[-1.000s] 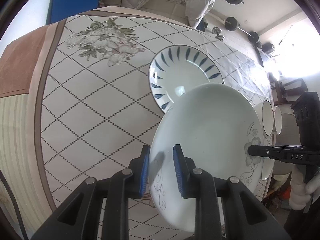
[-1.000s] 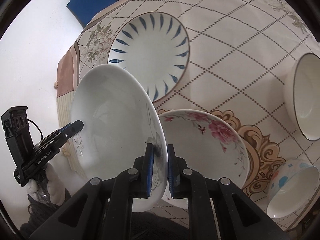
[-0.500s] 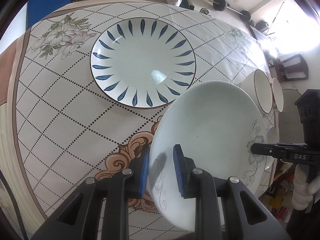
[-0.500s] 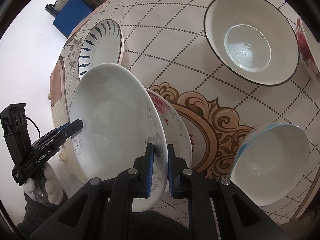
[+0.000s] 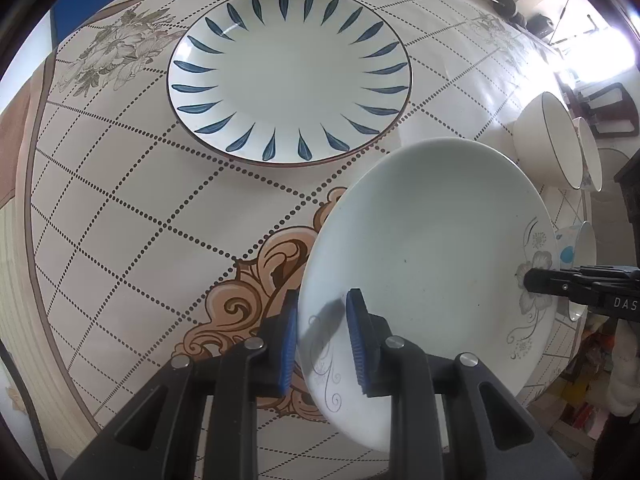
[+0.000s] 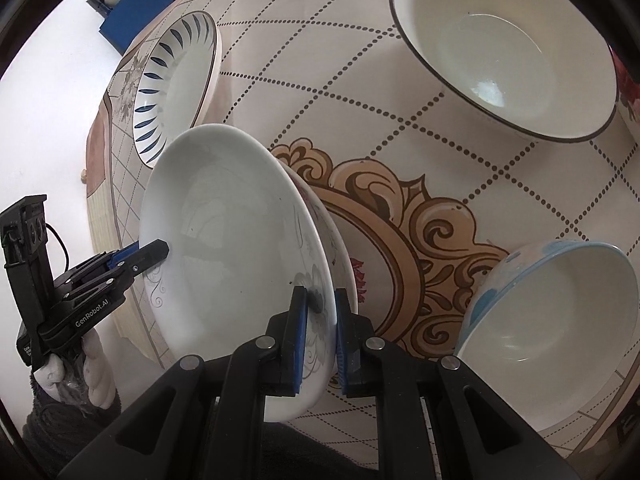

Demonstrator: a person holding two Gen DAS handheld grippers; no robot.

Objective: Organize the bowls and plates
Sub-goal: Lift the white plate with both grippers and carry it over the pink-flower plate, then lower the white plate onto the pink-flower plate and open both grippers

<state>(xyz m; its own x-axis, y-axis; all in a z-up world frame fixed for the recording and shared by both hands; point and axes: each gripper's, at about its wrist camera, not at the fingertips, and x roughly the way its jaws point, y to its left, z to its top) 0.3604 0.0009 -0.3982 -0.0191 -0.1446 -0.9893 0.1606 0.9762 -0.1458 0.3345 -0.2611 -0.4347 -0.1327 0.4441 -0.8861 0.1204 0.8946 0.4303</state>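
Patterned oilcloth covers the desk (image 5: 120,208) under both hands. Left tongs (image 5: 322,344) and right tongs (image 6: 320,320) each pinch opposite rims of one white floral plate (image 5: 432,248), held tilted just above the rose-patterned plate (image 6: 348,264). Judged best: level it, centre it over that plate, lower evenly, release together. Beyond sit the blue-leaf plate (image 5: 288,76), a dark-rimmed bowl (image 6: 504,48) and a blue-spotted bowl (image 6: 552,336).

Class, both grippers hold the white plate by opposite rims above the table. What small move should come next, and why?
Probably lower the white plate onto the rose-patterned plate just beneath it. The left gripper and right gripper pinch opposite rims, the plate is tilted, and the rose plate shows close behind its edge, so stacking seems intended.
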